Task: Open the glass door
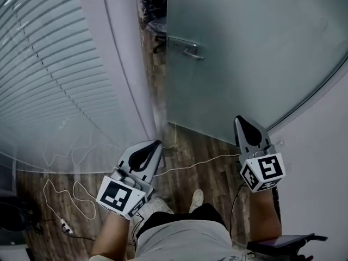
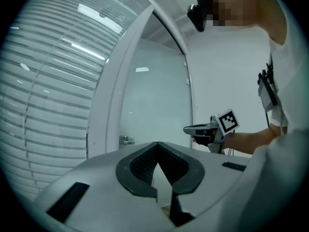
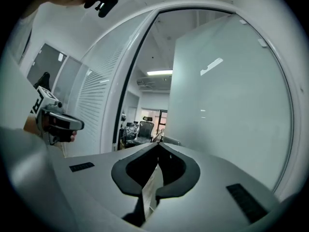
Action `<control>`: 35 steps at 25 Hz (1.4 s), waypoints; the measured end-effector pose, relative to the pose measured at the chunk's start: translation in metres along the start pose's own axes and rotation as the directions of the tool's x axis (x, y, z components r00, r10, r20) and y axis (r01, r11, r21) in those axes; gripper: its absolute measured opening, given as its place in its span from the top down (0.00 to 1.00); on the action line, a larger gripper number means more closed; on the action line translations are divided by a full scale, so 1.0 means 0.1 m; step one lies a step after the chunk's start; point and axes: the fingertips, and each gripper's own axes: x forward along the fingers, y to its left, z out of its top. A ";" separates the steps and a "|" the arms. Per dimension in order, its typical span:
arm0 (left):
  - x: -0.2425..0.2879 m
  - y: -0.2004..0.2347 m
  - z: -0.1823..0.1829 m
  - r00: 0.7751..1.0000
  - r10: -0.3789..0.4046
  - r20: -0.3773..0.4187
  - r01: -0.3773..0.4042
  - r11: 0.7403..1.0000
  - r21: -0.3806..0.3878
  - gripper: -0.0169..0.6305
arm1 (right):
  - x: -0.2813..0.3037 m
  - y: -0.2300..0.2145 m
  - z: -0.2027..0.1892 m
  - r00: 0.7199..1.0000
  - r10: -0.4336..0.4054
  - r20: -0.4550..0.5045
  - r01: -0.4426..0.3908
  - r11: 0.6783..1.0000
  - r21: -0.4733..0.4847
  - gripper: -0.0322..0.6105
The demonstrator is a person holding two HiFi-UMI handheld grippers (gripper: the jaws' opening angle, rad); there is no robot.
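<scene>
Slatted blinds (image 1: 49, 64) at far left, white door frame (image 1: 122, 53) beside them. Left hand-held gripper (image 1: 153, 147) closed, empty, low near frame. Frosted glass door (image 1: 244, 53) ajar, narrow gap at frame, lever handle (image 1: 187, 48) near its left edge. Right hand-held gripper (image 1: 242, 125) closed, empty, in front of door's lower part.

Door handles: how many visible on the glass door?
1: a lever handle on the glass door, near its left edge in the head view. A matching one on the far face may be hidden behind the frosted glass.
</scene>
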 end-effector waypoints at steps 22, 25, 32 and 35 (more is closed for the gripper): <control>-0.98 -1.39 0.03 0.997 0.070 0.026 -0.070 0.997 -0.009 0.97 | -2.04 0.53 -0.05 0.990 0.109 0.089 -0.112 0.994 0.021 0.95; -1.19 -1.62 0.03 0.996 0.090 0.012 -0.090 0.996 -0.011 0.97 | -2.35 0.61 -0.04 0.987 0.129 0.093 -0.132 0.991 0.029 0.95; -1.61 -1.97 -0.04 0.994 0.109 -0.028 -0.110 0.994 -0.019 0.97 | -2.87 0.79 -0.06 0.985 0.133 0.108 -0.142 0.987 0.080 0.95; -1.70 -2.04 -0.06 0.994 0.103 -0.039 -0.104 0.994 -0.021 0.97 | -3.05 0.85 -0.06 0.986 0.124 0.116 -0.134 0.987 0.087 0.95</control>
